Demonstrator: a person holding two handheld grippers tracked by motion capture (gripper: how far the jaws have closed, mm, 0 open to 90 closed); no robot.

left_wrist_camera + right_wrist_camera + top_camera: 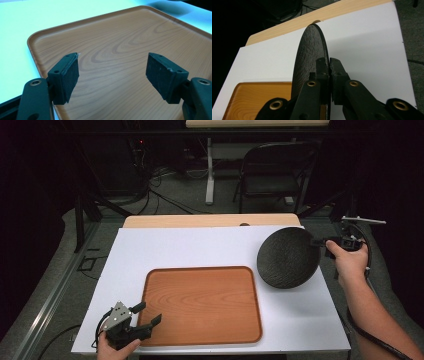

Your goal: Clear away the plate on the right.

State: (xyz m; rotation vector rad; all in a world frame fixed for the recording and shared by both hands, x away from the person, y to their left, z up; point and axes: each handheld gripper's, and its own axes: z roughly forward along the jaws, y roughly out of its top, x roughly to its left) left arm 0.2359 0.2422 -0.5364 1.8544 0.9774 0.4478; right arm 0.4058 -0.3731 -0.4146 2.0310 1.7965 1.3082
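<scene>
R gripper (316,241) is clamped on the rim of a dark textured plate (287,257), held tilted on edge above the white surface (200,247) at approx 2 o'clock from the wooden tray (202,302); no brand, label or writing readable on either. L gripper (148,314), jaws apart w/ nothing between, sits at the tray's 8 o'clock corner, over its rim.
</scene>
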